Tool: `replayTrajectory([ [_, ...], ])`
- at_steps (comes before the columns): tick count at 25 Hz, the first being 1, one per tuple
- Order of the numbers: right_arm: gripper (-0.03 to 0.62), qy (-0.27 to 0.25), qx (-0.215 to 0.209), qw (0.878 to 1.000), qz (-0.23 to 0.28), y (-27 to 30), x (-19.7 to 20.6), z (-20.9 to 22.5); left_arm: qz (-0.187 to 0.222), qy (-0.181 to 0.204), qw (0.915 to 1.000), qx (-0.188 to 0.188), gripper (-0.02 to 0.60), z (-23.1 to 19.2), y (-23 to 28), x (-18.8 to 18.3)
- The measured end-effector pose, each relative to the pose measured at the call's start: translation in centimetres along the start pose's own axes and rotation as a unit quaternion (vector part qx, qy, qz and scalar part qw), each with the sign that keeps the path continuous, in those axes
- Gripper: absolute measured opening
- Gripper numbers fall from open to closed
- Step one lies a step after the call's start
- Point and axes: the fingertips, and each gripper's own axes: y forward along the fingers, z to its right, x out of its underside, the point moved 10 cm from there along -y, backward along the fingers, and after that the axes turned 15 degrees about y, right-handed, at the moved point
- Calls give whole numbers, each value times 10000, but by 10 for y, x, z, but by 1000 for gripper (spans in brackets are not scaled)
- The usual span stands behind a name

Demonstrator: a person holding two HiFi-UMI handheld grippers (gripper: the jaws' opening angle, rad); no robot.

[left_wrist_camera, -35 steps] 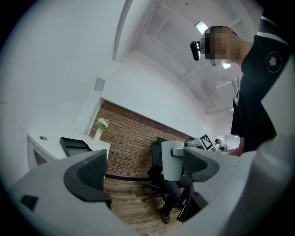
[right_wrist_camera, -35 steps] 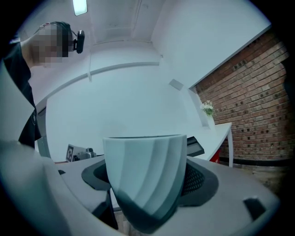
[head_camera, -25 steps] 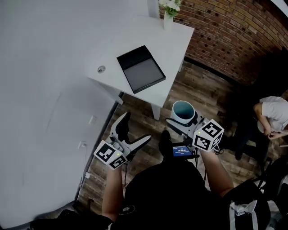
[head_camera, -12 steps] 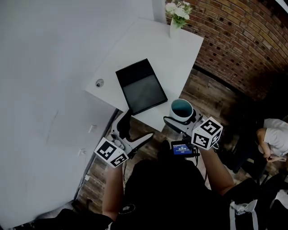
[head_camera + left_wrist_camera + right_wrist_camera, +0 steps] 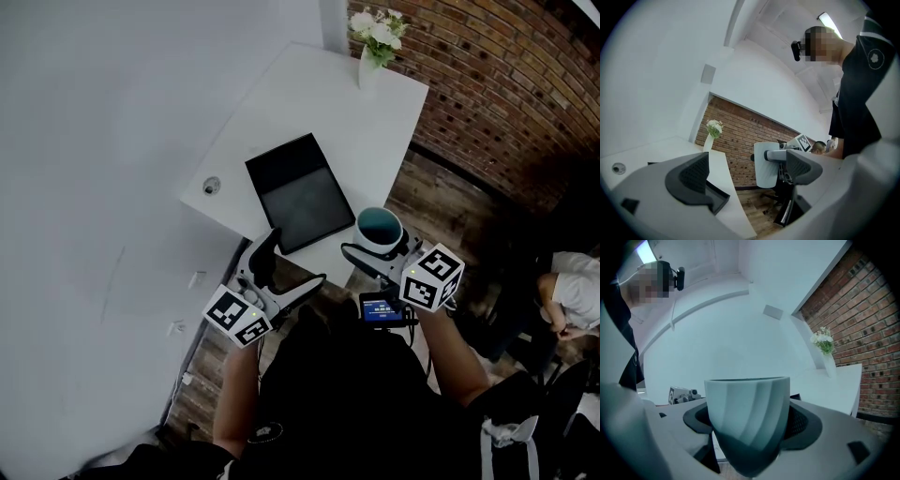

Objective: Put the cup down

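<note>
Your right gripper [image 5: 380, 248] has its fingers clamped on the cup [image 5: 379, 227], one finger on each side of its lower body, and the cup stands upright between them. It is a pale cup with slanting ribs down the outside and a darker base. From the head view its inside shows dark teal; whether anything is in it cannot be told. You are holding it in the air just beside the near edge of the white table [image 5: 309, 103], with the wooden floor [image 5: 441, 202] under it. The left gripper view shows a gap between the cup and the table edge.

Your left gripper [image 5: 286, 267] has its fingers spread apart with nothing between them, and it points toward the table's near corner.

On the table lies a black flat tray [image 5: 300, 192] with a grey inner face. A slim white vase [image 5: 367, 67] holding white flowers [image 5: 377, 28] stands at the far corner by the brick wall [image 5: 497, 84]. A small round metal fitting [image 5: 212, 186] sits near the table's left edge.

The only markings are the black-and-white square markers on each gripper's cube. A small blue screen [image 5: 381, 308] sits on your right gripper, and its print is too small to read. A seated person [image 5: 572, 291] is at the right edge.
</note>
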Motion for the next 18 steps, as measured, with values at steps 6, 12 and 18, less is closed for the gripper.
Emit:
replayTrajectory([
  [6, 396, -71, 154, 9998, 139, 12, -2, -12, 27, 71, 9994, 323, 506, -16, 3, -6],
  [12, 396, -145, 177, 9996, 185, 16, -5, -19, 156, 38, 9990, 414, 506, -18, 4, -9],
  [18, 396, -240, 155, 9992, 270, 22, -9, -25, 228, 45, 9990, 380, 506, -21, 0, -13],
])
